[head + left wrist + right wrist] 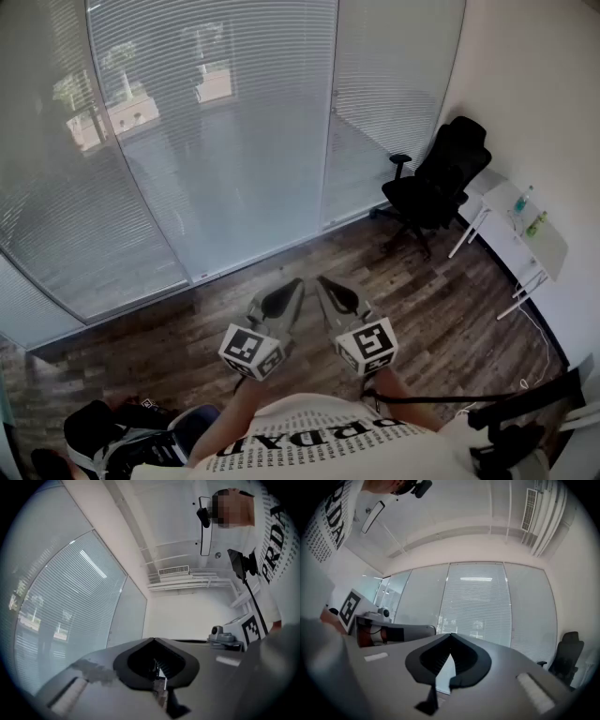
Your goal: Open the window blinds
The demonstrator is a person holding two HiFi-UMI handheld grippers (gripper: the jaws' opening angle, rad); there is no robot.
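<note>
Straight ahead, pale slatted blinds hang fully lowered.

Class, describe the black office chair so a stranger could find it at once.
Follow the window blinds to their right end, at the white wall. The office chair stands there on the wood floor, beside a white table. Unlike the table, it is black, high-backed, with armrests.

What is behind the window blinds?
Through the window blinds only faint outdoor shapes show: a pale building and some greenery. The slats cover the rest, so nothing more can be made out.
</note>
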